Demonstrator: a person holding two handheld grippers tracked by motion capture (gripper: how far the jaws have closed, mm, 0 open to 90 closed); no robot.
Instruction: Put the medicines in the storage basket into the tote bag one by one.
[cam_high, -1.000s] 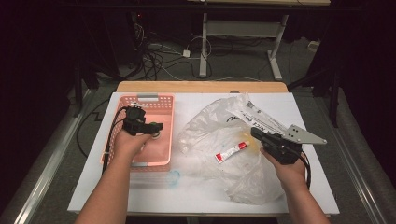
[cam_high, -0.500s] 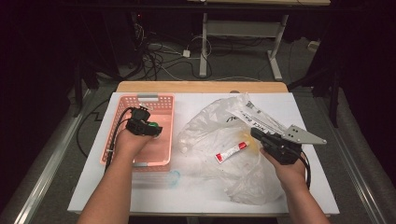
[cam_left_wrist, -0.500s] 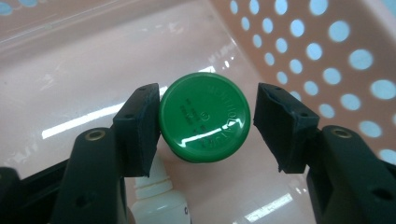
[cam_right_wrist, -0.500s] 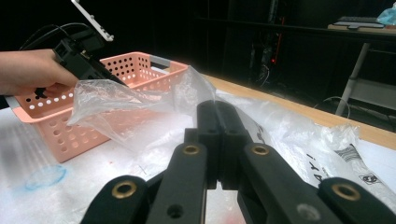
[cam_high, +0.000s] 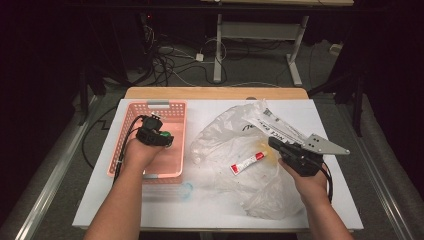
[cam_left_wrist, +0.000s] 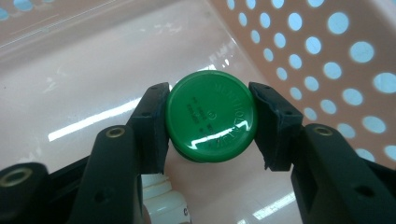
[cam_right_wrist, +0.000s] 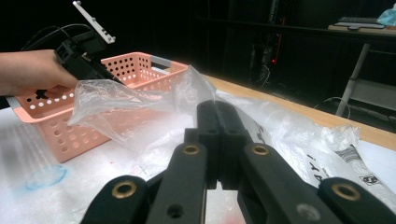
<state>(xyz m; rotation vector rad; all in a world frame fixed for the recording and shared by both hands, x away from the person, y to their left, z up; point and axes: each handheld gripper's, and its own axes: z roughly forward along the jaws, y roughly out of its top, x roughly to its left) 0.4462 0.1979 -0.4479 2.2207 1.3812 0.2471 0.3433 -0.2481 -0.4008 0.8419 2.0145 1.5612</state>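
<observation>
The left claw (cam_left_wrist: 208, 126) reaches down into the pink basket (cam_high: 131, 150), which stands on the left half of the white surface (cam_high: 210, 210), its far wall near the surface's far edge. In the left claw view a round green cap (cam_left_wrist: 211, 115) sits squarely between the two black jaws — one pad touches its left rim, the other its right rim, so the claw is clenched on the cap, its jaws having just been closing around it. The cap faces the camera, and below it a bit of white bottle (cam_left_wrist: 163, 203) shows low between the jaws, over the basket's glossy pink floor. From the high view the left claw (cam_high: 161, 139) lies over the right part of the basket, close to its right wall, with a speck of green at its tip.

The right claw (cam_right_wrist: 218, 140) is clenched, its jaws pressed together, pinching a fold of the clear plastic bag (cam_high: 235, 150). That bag spreads over the right half of the surface, crumpled, with printed black lettering near its far end. A small white tube with a red cap (cam_high: 247, 163) lies within the bag, just left of the right claw (cam_high: 280, 146) — apart from it, not touched. A faint blue ring (cam_high: 186, 190) marks the surface beside the basket's near right corner.
</observation>
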